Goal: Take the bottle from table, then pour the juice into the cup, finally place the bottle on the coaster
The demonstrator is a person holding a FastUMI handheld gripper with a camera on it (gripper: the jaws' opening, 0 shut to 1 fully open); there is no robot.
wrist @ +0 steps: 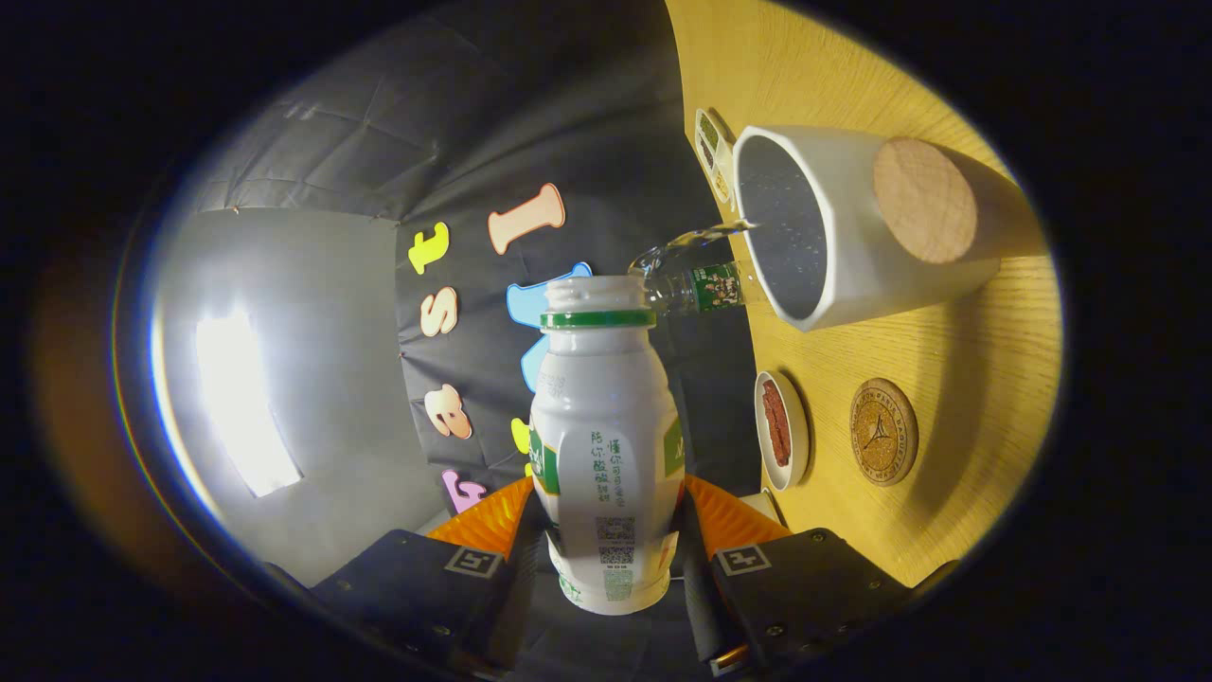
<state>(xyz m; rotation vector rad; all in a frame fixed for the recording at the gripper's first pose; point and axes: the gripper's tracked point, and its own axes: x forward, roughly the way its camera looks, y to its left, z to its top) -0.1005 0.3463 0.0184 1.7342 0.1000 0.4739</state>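
The bottle (pixel 606 445) sits clamped between both fingers of the gripper (pixel 611 554), rolled on its side with its open mouth near the rim of the cup (pixel 852 246). This looks like the pouring step. Next, I judge, comes righting it and carrying it to the coaster (pixel 882 432), just beside the cup on the desk (pixel 985 360).

The bottle (pixel 606 445) hides the inner faces of the jaws that clamp its lower body. A clear plastic bottle (pixel 696 284) lies partly behind its neck. The small dish (pixel 782 431) holds something reddish, too small to identify. The print on the coaster (pixel 883 431) is unreadable.
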